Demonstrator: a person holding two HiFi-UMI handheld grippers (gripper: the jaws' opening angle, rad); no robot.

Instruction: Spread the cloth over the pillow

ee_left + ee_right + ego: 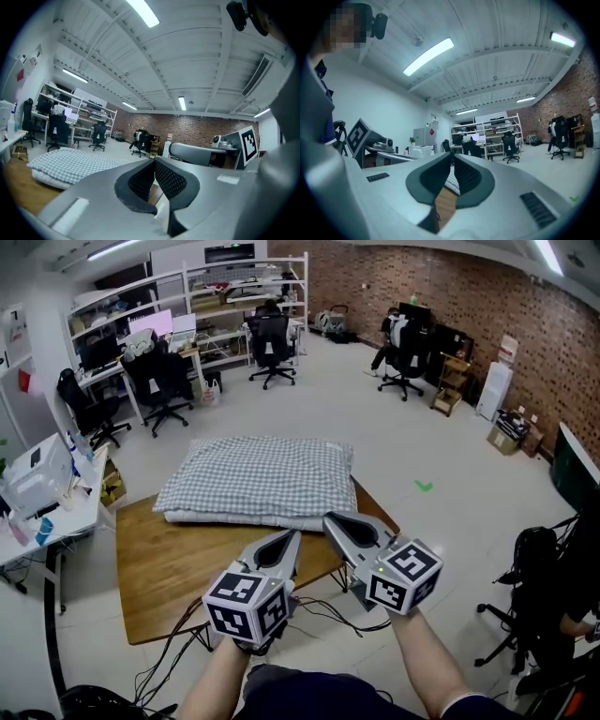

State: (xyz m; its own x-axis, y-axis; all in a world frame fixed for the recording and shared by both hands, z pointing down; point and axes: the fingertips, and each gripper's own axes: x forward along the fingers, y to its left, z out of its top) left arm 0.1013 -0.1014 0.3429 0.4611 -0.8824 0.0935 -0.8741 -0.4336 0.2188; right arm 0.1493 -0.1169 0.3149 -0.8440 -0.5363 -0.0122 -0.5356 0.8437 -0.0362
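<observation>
A pillow lies on the far half of the wooden table [169, 568], with a grey-and-white checked cloth [258, 479] lying flat over its top. A white edge of the pillow shows below the cloth along the near side. My left gripper [292, 534] hovers over the table's front right part, shut and empty, its tips just short of the pillow's near edge. My right gripper [330, 517] is beside it, also shut with nothing between the jaws. In the left gripper view the checked cloth [70, 166] lies ahead to the left. The right gripper view shows a sliver of the checked cloth [452, 180] past the jaws.
Black cables [323, 610] hang off the table's front edge. A white desk [47, 512] with equipment stands to the left. Office chairs [161, 385] and shelving [225, 296] fill the back of the room, and a dark chair [534, 596] is at the right.
</observation>
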